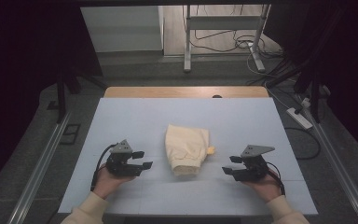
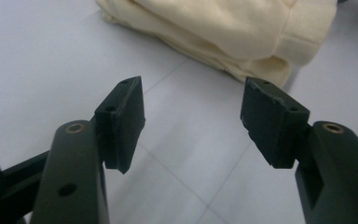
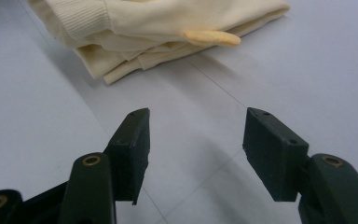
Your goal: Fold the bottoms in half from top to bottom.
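A folded cream garment (image 1: 186,148) lies in the middle of the pale blue table top (image 1: 242,116), its ribbed hem toward the person. A small yellow tag (image 1: 210,150) sticks out of its right side. My left gripper (image 1: 143,159) rests on the table left of the garment, open, nothing between its jaws. My right gripper (image 1: 231,164) sits to the right of it, open and empty too. In the left gripper view the garment (image 2: 233,32) lies just beyond my left gripper (image 2: 193,121). In the right gripper view the garment (image 3: 149,28) and tag (image 3: 212,37) lie ahead of my right gripper (image 3: 196,149).
A wooden strip (image 1: 186,92) edges the table's far side. Beyond it stand a metal frame (image 1: 223,32) and loose cables (image 1: 242,44) on the floor. A power strip (image 1: 299,117) lies on the floor at right. Metal rails run along both table sides.
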A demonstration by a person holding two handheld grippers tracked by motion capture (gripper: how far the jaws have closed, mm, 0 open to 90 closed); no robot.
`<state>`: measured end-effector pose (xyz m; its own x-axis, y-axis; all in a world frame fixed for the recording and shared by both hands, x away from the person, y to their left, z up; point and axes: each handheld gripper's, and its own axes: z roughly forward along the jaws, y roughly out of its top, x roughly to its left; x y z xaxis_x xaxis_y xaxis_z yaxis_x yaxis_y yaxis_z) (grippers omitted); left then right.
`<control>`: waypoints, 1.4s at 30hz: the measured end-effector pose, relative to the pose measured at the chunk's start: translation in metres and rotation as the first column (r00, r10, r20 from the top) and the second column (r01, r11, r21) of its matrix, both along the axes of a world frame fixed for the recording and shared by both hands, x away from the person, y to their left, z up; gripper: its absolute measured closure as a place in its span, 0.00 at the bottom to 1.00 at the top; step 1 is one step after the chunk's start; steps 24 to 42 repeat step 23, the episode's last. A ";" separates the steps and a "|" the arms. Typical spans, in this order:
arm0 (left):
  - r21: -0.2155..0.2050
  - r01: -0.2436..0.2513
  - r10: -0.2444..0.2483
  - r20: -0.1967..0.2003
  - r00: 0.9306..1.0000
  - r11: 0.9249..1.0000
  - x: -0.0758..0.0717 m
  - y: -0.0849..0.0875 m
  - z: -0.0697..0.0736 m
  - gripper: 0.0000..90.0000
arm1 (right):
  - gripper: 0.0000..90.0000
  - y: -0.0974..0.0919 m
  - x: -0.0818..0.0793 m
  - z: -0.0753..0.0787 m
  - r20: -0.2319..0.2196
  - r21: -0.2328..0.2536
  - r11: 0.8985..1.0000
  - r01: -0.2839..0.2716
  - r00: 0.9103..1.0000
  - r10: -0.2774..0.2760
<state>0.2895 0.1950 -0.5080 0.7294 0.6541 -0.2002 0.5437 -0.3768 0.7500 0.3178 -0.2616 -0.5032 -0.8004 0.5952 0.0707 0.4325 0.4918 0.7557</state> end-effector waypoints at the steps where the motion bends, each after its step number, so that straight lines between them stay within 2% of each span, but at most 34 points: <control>1: -0.002 0.001 -0.001 -0.003 1.000 1.000 -0.002 0.001 -0.001 0.43 | 0.46 -0.002 0.000 0.000 0.001 0.006 1.000 0.004 1.000 -0.004; 8: 0.002 0.006 -0.006 -0.006 1.000 1.000 -0.007 0.004 -0.003 0.43 | 0.45 -0.011 -0.001 -0.001 0.002 0.021 0.999 0.032 0.999 -0.032; 42: -0.003 0.000 0.000 -0.008 1.000 1.000 -0.009 0.006 -0.004 0.42 | 0.44 -0.010 0.000 -0.002 0.005 0.026 0.999 0.028 1.000 -0.028</control>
